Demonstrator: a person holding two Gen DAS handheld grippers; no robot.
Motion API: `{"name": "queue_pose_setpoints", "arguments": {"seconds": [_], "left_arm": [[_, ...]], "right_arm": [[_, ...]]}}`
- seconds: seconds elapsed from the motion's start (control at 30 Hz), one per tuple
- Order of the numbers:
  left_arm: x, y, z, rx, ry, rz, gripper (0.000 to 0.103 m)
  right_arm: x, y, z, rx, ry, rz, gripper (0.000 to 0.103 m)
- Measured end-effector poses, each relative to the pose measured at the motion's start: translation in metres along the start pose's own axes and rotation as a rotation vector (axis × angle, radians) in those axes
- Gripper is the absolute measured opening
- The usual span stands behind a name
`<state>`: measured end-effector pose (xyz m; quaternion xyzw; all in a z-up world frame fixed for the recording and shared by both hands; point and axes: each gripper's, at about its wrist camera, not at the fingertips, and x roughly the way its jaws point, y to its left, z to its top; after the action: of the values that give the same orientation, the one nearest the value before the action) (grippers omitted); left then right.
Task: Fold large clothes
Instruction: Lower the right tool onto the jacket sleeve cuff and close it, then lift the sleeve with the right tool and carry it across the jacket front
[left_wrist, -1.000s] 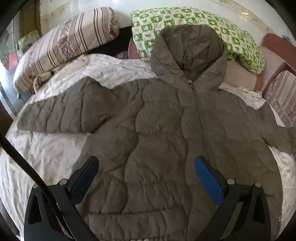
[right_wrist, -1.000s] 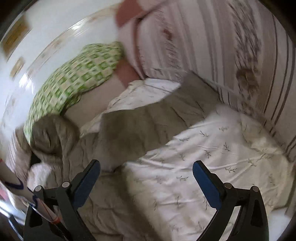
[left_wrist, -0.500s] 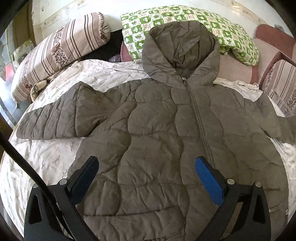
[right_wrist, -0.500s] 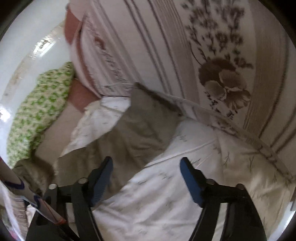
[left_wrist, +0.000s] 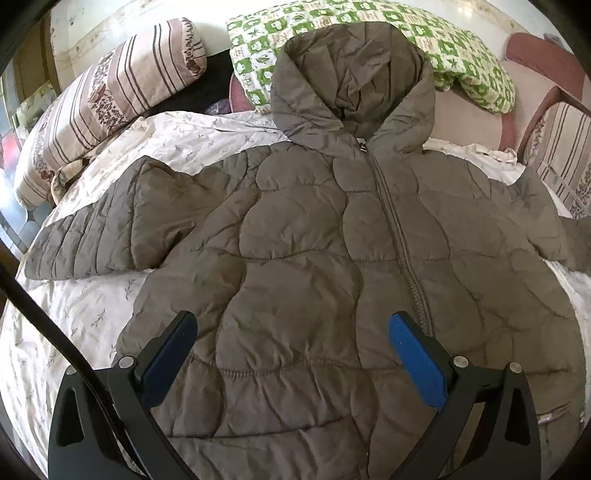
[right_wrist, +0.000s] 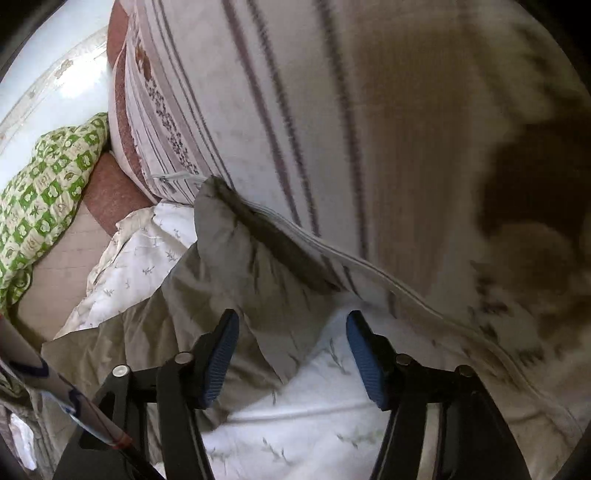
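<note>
My right gripper (right_wrist: 291, 354): jaws closing, about half apart, over the end of the jacket's right sleeve (right_wrist: 236, 266); the cuff edge lies between the blue pads (right_wrist: 218, 354), but they do not press on it yet.
My left gripper (left_wrist: 293, 354): jaws wide apart, hanging over the lower front of the jacket, gripping nothing.
Jacket (left_wrist: 332, 258): a grey-brown quilted hooded one, spread face up on the flowered bedsheet (left_wrist: 74, 317), zipped to the neck.
Hood (left_wrist: 354, 74): lies up over the green-and-white checked pillow (left_wrist: 472, 62).
Left sleeve (left_wrist: 110, 229): stretched out flat toward the striped pillow (left_wrist: 110, 92).
Right sleeve's end: runs up against a big striped, flowered cushion (right_wrist: 332, 129), partly tucked under its piped edge.
How it will handle: I judge it light, puffy and soft, with a smooth shell that may slide between my pads; it will spring back and not hold a crease.
Where to hold: I would pinch the cuff edge or a stitched seam, where the padding is thinner, not a fat quilted panel.
Risk: catching the sheet together with the sleeve.
Writing: none that I can read; no brand or label shows, only the zip pull (left_wrist: 363, 148) at the collar.
</note>
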<state>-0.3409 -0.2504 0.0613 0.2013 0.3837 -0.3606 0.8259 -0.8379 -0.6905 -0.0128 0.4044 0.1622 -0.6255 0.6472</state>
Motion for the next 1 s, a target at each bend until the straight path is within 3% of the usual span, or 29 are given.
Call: {"name": "queue_pose_setpoints", "arguments": {"seconds": [0.03,0.13,0.33,0.53,0.77,1.0], "left_arm": [[0.002,-0.001,0.000,0.006,0.003,0.002,0.103],[0.007,-0.005,-0.001,0.020,0.014,0.009,0.103],[0.003,-0.004,-0.002,0.020,-0.011,0.016,0.103],[-0.008,-0.003,-0.002,0.021,-0.038,0.024,0.103],[-0.013,0.000,-0.001,0.007,-0.053,0.030,0.103],[-0.017,0.003,0.000,-0.005,-0.064,0.039,0.103]], "right_arm": [[0.004,0.002,0.000,-0.009,0.013,0.006,0.031],[-0.005,0.007,0.000,-0.005,-0.030,0.001,0.017],[-0.067,0.038,0.009,-0.035,-0.186,-0.024,0.016],[-0.152,0.079,0.013,-0.067,-0.308,0.069,0.016],[-0.231,0.126,-0.006,-0.136,-0.371,0.219,0.016],[-0.269,0.170,-0.027,-0.202,-0.374,0.331,0.016]]}}
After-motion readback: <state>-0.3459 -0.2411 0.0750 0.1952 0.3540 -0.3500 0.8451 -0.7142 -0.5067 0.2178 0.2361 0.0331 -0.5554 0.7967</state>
